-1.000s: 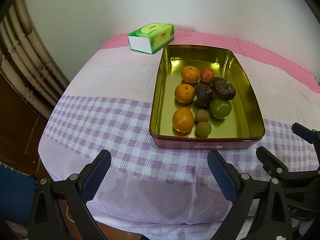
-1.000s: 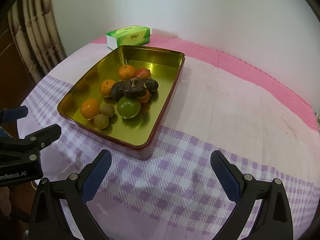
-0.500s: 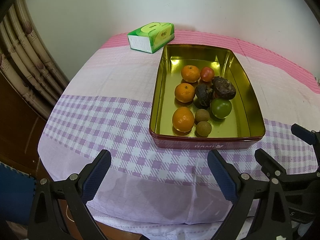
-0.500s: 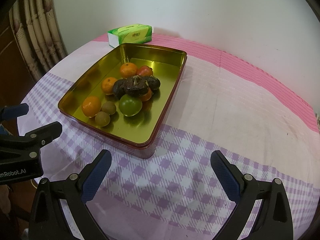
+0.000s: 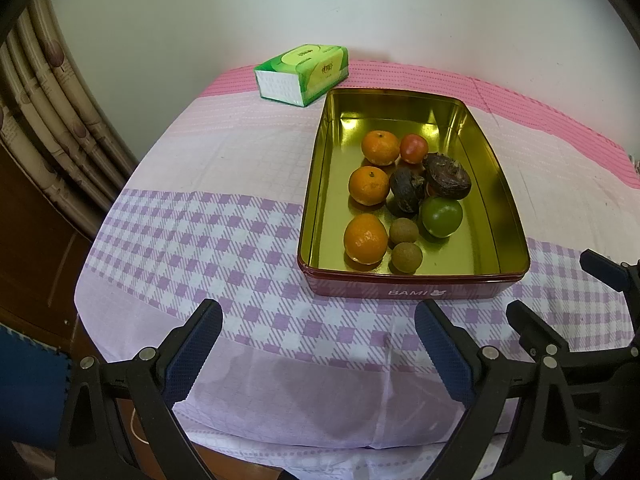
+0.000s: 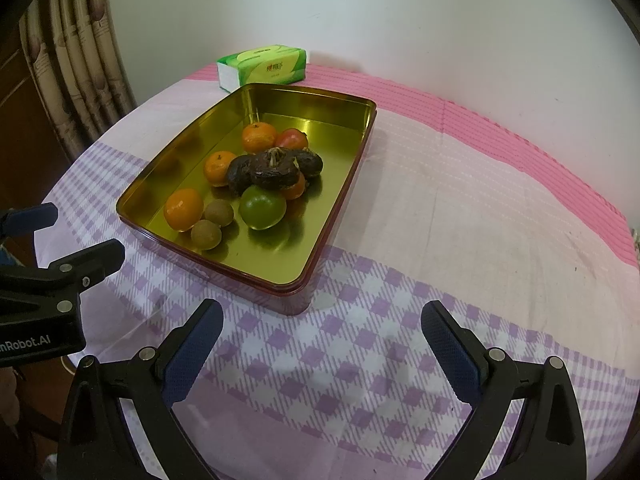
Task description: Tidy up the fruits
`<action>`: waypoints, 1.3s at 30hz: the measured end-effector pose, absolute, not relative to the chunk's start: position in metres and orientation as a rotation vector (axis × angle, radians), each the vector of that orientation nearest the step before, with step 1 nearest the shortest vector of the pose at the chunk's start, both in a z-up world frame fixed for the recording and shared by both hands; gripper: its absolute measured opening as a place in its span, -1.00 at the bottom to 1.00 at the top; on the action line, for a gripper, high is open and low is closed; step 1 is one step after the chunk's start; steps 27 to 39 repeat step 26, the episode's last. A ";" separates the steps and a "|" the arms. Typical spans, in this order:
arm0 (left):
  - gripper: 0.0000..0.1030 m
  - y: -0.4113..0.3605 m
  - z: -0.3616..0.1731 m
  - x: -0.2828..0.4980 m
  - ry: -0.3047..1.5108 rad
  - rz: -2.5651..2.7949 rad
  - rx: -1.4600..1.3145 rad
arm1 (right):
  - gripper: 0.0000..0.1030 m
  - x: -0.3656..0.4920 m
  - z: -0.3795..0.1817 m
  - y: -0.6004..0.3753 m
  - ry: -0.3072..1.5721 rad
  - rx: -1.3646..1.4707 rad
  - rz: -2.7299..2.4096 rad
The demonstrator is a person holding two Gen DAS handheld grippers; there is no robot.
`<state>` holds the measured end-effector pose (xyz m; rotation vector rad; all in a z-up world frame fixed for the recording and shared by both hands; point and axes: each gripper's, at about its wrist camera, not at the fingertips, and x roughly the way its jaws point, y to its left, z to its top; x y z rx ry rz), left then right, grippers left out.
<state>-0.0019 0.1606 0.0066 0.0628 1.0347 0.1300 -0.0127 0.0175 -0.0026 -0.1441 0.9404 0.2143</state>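
Note:
A gold-lined tin [image 5: 504, 184] [image 6: 340, 196] with red sides sits on the table. In it lie three oranges, one of them nearest the front [image 5: 365, 239] [image 6: 183, 209], a green fruit [image 5: 441, 216] [image 6: 262, 207], a red fruit [image 5: 414, 149] [image 6: 292, 139], dark brown fruits [image 5: 446, 176] [image 6: 274, 170] and two small brown round fruits [image 5: 406, 257] [image 6: 205, 234]. My left gripper [image 5: 318, 344] is open and empty, short of the tin's near wall. My right gripper [image 6: 322, 342] is open and empty, short of the tin's near right corner.
A green tissue pack [image 5: 302, 74] [image 6: 262, 66] lies behind the tin by the white wall. The table wears a pink and purple checked cloth [image 5: 192, 236] [image 6: 480, 216]. A curtain [image 5: 44, 116] hangs on the left. The table's front edge lies just under both grippers.
The right gripper has moved forward toward the tin, which sits a little lower and larger in its view. The left gripper has barely moved. Both stay open.

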 end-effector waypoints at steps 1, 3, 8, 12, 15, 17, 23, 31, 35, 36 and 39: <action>0.86 0.160 0.007 -0.002 1.034 0.131 0.062 | 0.92 -0.013 -0.003 0.018 0.940 -0.145 0.215; 0.86 0.161 0.007 -0.002 1.034 0.130 0.061 | 0.92 -0.013 -0.004 0.018 0.940 -0.148 0.218; 0.86 0.161 0.006 -0.002 1.033 0.132 0.070 | 0.92 -0.013 -0.004 0.019 0.941 -0.147 0.218; 0.86 0.161 0.007 -0.003 1.028 0.135 0.063 | 0.92 -0.013 -0.004 0.018 0.940 -0.149 0.219; 0.86 0.162 0.008 -0.002 1.027 0.142 0.062 | 0.92 -0.013 -0.004 0.019 0.940 -0.149 0.218; 0.86 0.163 0.008 -0.001 1.027 0.141 0.060 | 0.92 -0.013 -0.004 0.019 0.941 -0.148 0.217; 0.86 0.159 0.009 -0.003 1.014 0.133 0.073 | 0.92 -0.013 -0.003 0.019 0.940 -0.148 0.217; 0.86 0.157 0.009 -0.004 1.014 0.125 0.074 | 0.92 -0.013 -0.003 0.019 0.941 -0.148 0.217; 0.86 0.157 0.009 -0.004 1.014 0.125 0.074 | 0.92 -0.013 -0.003 0.019 0.941 -0.148 0.217; 0.86 0.157 0.009 -0.004 1.014 0.125 0.074 | 0.92 -0.013 -0.003 0.019 0.941 -0.148 0.217; 0.86 0.157 0.009 -0.004 1.014 0.125 0.074 | 0.92 -0.013 -0.003 0.019 0.941 -0.148 0.217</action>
